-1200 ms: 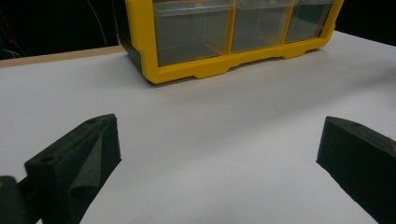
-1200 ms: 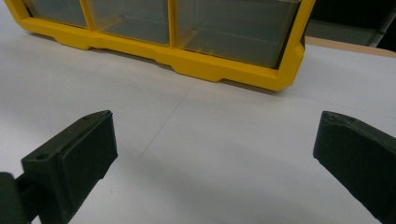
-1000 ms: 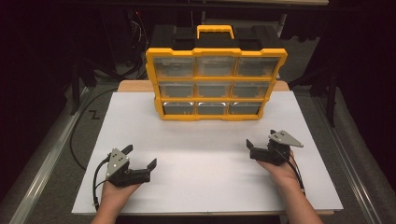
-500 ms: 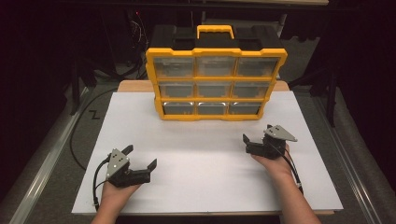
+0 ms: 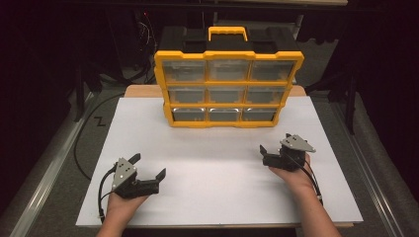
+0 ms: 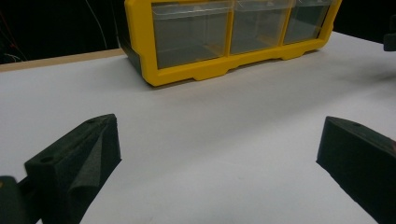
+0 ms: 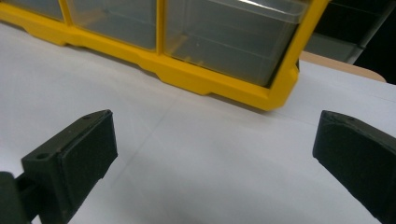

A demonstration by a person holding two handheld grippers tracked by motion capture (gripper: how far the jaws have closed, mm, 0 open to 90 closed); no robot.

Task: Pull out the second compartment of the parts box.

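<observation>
Drawer box: a yellow drawer box (image 5: pixel 229 84) with a black top and a yellow handle stands upright at the far edge of the tabletop (image 5: pixel 217 197), centred, its nine clear drawers facing the person.
Drawers: all look pushed in; whether anything lies inside is hard to tell through the plastic.
Right gripper: the right gripper (image 5: pixel 265 154) sits near the right edge of the tabletop, jaws wide apart, holding nothing, aimed at the bottom right drawer (image 7: pixel 233 39).
Left gripper: the left gripper (image 5: pixel 148 166) rests near the front left corner, jaws wide apart and empty, well apart from the box.
Risk: a pull on one drawer could drag or tip the whole box forward, since nothing braces it.
Risk: the smooth clear drawer front may slip from the jaws if they catch only its lip.
</observation>
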